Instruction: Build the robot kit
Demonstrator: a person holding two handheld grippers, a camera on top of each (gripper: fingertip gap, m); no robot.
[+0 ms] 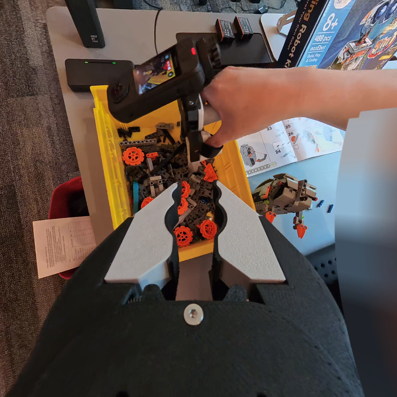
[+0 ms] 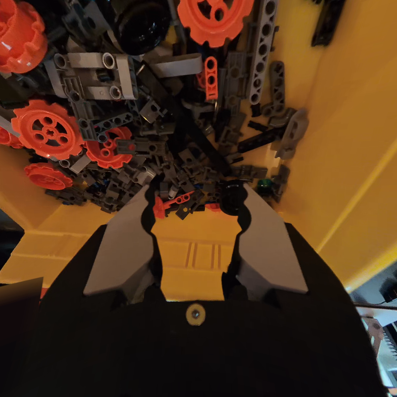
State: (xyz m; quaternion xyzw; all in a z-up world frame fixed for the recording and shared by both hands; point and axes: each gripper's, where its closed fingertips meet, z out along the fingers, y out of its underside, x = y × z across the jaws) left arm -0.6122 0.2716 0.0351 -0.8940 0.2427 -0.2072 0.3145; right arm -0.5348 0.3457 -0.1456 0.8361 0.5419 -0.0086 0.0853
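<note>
A yellow bin point(image 1: 108, 150) holds a heap of grey, black and orange building pieces, with orange toothed wheels point(image 1: 133, 155) among them. My left gripper point(image 1: 196, 187) is open and empty, hovering above the bin's near end. A hand holds my right gripper point(image 1: 194, 166) with its tips down in the heap. In the right wrist view the right gripper point(image 2: 197, 191) is open inside the bin point(image 2: 343, 150). A small orange piece point(image 2: 160, 207) lies by its left finger and a black round piece point(image 2: 231, 199) by its right finger. Orange wheels point(image 2: 48, 130) lie to the left.
A partly built grey model point(image 1: 283, 195) stands right of the bin, with an open instruction booklet point(image 1: 290, 141) behind it and the kit's box point(image 1: 343, 32) at the back right. Black devices point(image 1: 96, 73) sit behind the bin. A red container point(image 1: 66, 199) and a paper sheet point(image 1: 62, 245) are on the left. Left tips to right tips: about 20 cm. My right gripper's tips are some 15 cm from the partly built grey model point(image 1: 283, 195).
</note>
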